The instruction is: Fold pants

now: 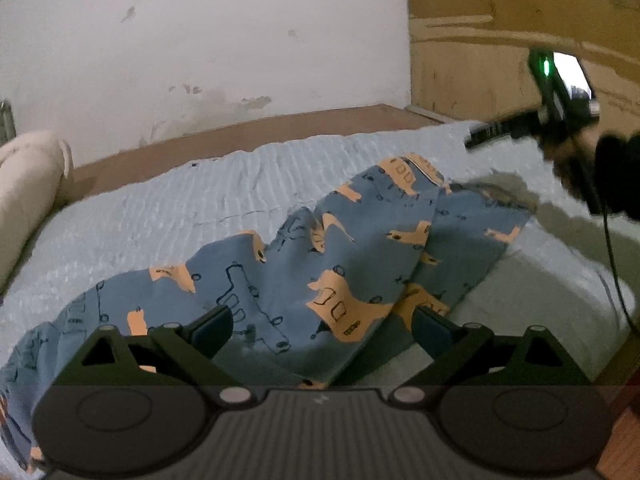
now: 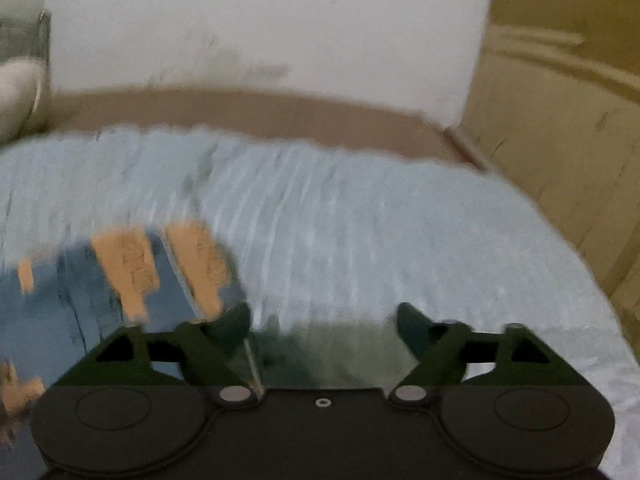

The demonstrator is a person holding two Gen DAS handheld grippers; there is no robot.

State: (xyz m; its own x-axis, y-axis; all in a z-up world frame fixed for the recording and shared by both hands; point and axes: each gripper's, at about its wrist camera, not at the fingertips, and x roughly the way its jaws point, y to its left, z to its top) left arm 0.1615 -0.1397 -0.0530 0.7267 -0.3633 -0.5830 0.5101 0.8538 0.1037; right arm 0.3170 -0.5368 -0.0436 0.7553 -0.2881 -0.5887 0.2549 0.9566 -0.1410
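The pants (image 1: 304,280) are blue with orange animal and car prints. They lie crumpled on the light blue bedspread (image 1: 160,208), running from the near left to the far right. My left gripper (image 1: 322,328) is open, its jaws wide apart just above the near part of the pants, holding nothing. My right gripper (image 2: 322,328) is open and empty above the bedspread (image 2: 400,220), with the pants (image 2: 120,280) to its left; this view is blurred. The right gripper's body (image 1: 560,120) also shows in the left wrist view, above the pants' far end.
A cream pillow (image 1: 28,184) lies at the bed's far left. A brown bed frame edge (image 1: 260,132) runs along a white wall (image 1: 220,40). A wooden panel (image 1: 500,40) stands at the right. A black cable (image 1: 616,272) hangs on the right.
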